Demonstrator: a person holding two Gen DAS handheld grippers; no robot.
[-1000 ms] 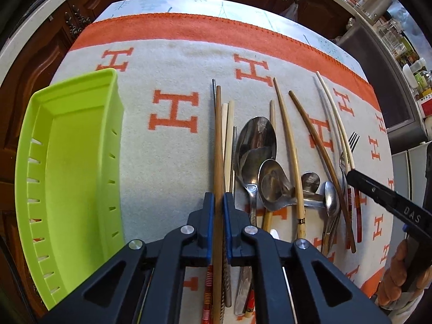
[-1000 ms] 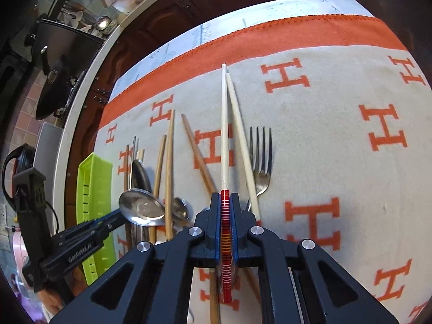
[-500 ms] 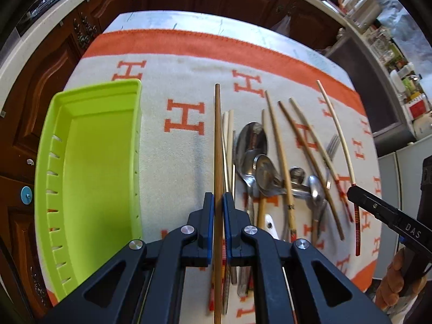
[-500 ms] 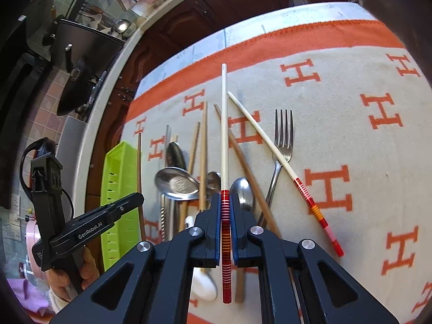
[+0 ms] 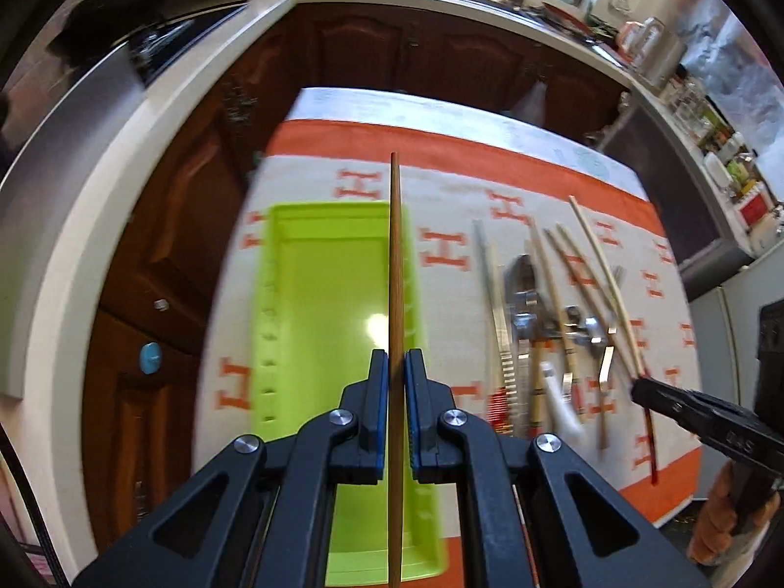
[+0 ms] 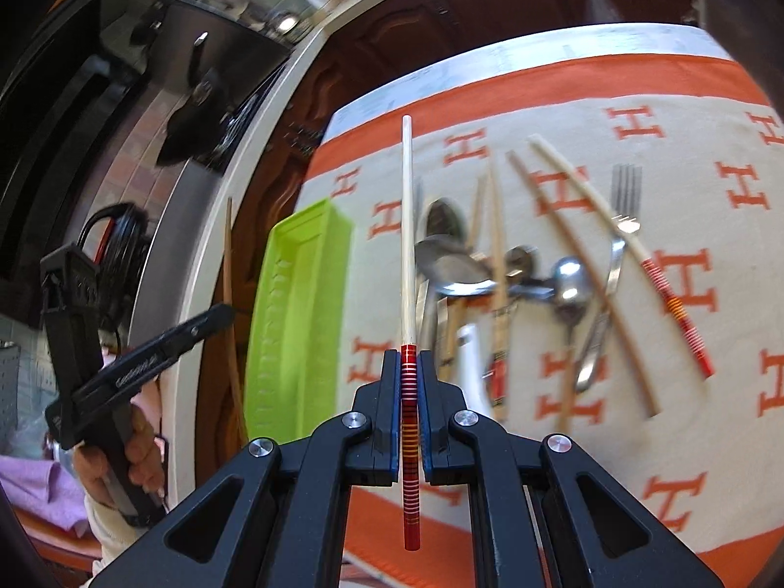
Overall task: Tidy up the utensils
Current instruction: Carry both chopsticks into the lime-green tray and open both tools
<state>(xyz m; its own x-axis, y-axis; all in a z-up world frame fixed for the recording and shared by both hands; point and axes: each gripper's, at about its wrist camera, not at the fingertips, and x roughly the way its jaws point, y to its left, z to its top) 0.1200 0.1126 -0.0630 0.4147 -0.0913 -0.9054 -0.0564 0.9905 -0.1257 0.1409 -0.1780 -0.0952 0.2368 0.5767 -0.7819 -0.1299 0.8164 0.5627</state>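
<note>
My left fingers [image 5: 396,367] clamp a brown chopstick [image 5: 396,264] held above the green tray [image 5: 318,294]. My right fingers [image 6: 409,367] pinch a pale chopstick [image 6: 407,225] by its red-banded end, above the surface [image 6: 637,441]. Spoons [image 6: 458,269], a fork [image 6: 620,225] and more chopsticks lie heaped on the H-patterned orange-bordered cloth [image 5: 455,147], right of the tray. Dark wood cabinets [image 5: 416,54] and a pale counter [image 5: 98,157] ring it.

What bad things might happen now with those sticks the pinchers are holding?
1. The left gripper pinches its brown chopstick at one spot only, so it might swing or slip before reaching the green tray.
2. The right gripper holds the red-striped chopstick near its end; the long front part could bump the spoons.
</note>
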